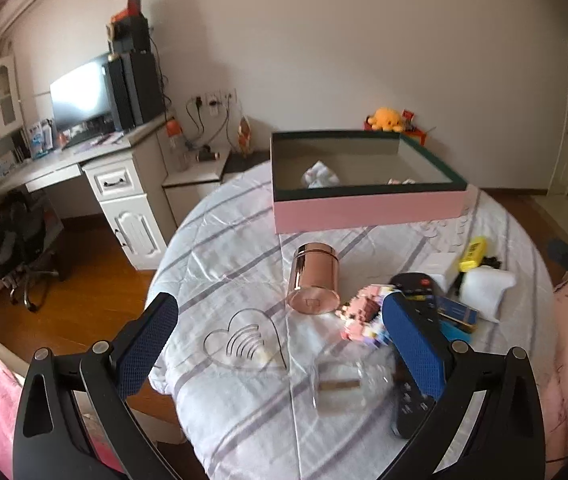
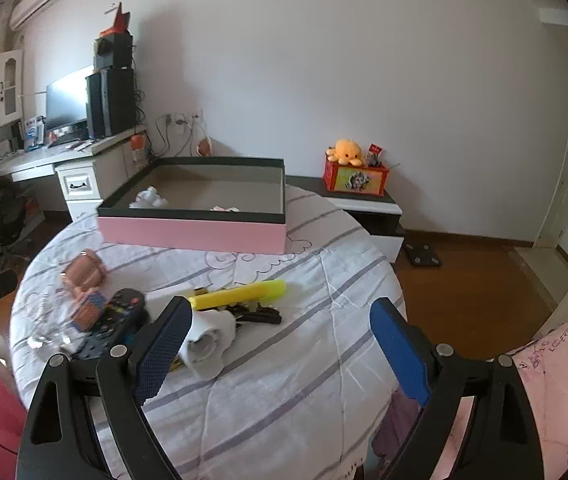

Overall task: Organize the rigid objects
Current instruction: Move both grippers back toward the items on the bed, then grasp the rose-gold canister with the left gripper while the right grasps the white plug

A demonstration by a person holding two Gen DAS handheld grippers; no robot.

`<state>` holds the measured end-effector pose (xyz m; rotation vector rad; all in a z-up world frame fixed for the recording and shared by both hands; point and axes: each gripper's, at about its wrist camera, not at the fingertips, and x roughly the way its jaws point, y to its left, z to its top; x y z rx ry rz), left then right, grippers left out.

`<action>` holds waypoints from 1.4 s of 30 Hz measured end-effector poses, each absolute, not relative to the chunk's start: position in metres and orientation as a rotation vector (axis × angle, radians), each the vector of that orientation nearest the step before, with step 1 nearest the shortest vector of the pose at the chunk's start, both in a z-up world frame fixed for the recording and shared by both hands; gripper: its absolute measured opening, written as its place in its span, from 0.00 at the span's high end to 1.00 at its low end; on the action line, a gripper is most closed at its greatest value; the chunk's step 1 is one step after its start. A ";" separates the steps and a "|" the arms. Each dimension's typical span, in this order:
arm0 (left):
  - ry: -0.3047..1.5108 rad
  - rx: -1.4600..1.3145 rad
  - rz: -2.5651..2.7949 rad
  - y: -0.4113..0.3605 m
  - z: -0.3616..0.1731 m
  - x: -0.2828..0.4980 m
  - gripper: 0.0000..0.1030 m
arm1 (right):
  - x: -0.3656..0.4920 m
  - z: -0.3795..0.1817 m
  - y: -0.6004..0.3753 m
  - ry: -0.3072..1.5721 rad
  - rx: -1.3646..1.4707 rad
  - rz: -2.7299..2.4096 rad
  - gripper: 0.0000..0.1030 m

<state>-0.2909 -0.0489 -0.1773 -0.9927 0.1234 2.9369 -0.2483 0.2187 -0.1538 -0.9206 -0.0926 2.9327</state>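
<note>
A pink box (image 1: 368,208) with a dark rim stands open at the far side of the round table (image 1: 235,420); it also shows in the right wrist view (image 2: 191,234). In front of it lie a rose-gold can (image 1: 314,278), a clear heart-shaped piece (image 1: 243,346), a clear glass (image 1: 340,380), a pink block toy (image 1: 364,312), a black remote (image 1: 414,360), a yellow marker (image 2: 239,294) and a white holder (image 2: 207,340). My left gripper (image 1: 279,332) is open above the heart piece. My right gripper (image 2: 279,336) is open above the cloth, right of the white holder.
A white desk (image 1: 115,184) with a monitor and speakers stands at the left. A low cabinet with a red box and an orange plush (image 2: 348,152) stands behind the table. Pink bedding (image 2: 556,380) lies at the right. Black keys (image 2: 259,314) lie by the marker.
</note>
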 end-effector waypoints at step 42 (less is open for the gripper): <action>0.144 -1.221 2.717 -0.058 -0.233 -0.337 0.54 | -0.297 -0.214 0.189 0.047 -1.269 3.001 0.11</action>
